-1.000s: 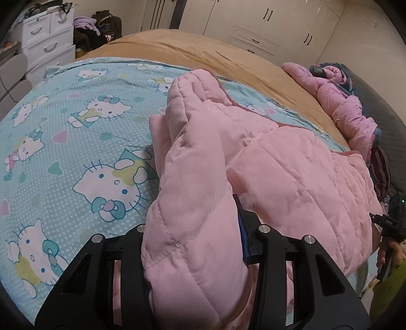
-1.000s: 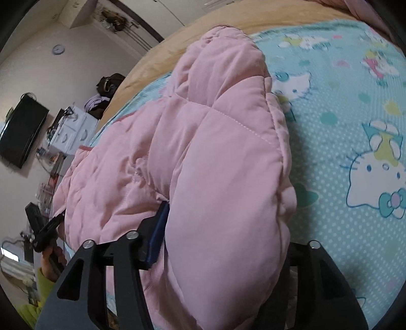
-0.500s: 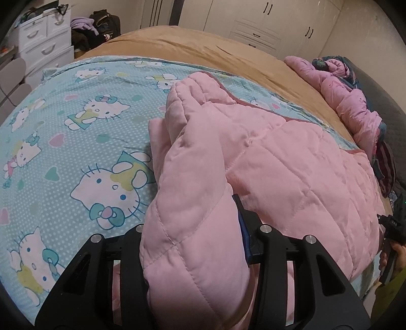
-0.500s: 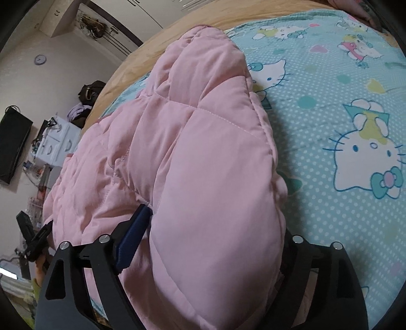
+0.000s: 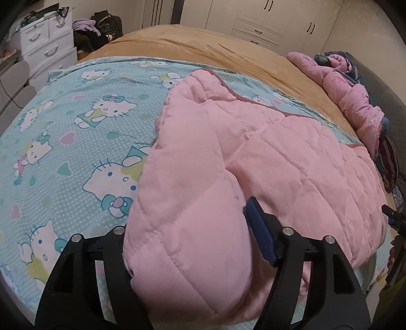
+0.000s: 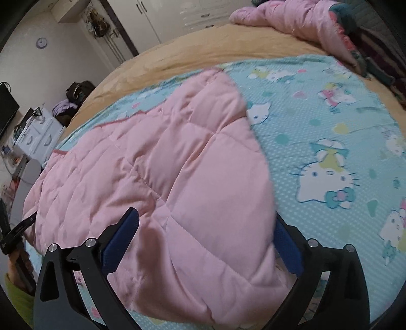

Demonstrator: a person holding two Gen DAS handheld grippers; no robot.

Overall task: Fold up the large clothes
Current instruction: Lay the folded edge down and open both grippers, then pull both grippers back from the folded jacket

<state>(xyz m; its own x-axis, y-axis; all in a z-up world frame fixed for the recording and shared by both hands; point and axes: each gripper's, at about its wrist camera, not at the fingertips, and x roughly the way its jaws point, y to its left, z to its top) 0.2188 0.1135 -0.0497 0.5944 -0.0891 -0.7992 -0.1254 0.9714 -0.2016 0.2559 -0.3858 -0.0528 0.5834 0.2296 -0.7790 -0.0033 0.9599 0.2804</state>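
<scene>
The quilted jacket (image 5: 266, 162) between the left tool's (image 5: 187, 228) black arms is pale pink, stitched in diamonds, with a darker pink edge trim. Left of it the sheet (image 5: 76, 142) is aqua with white dots, white cats, teal bows and pastel hearts. Beyond lies a tan blanket (image 5: 203, 48). The tool's pads (image 6: 289, 248) are blue.

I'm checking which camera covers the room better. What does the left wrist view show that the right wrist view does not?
Only the left wrist view: the white wardrobe doors with dark handles behind the bed.

Only the right wrist view: a round wall clock and a dark screen on the wall.

Both: the pink quilted jacket lying on the cat-print sheet, the tan blanket, the white drawers, and open jaws that have just been opening, the jacket's edge lying between them: left gripper, right gripper.
</scene>
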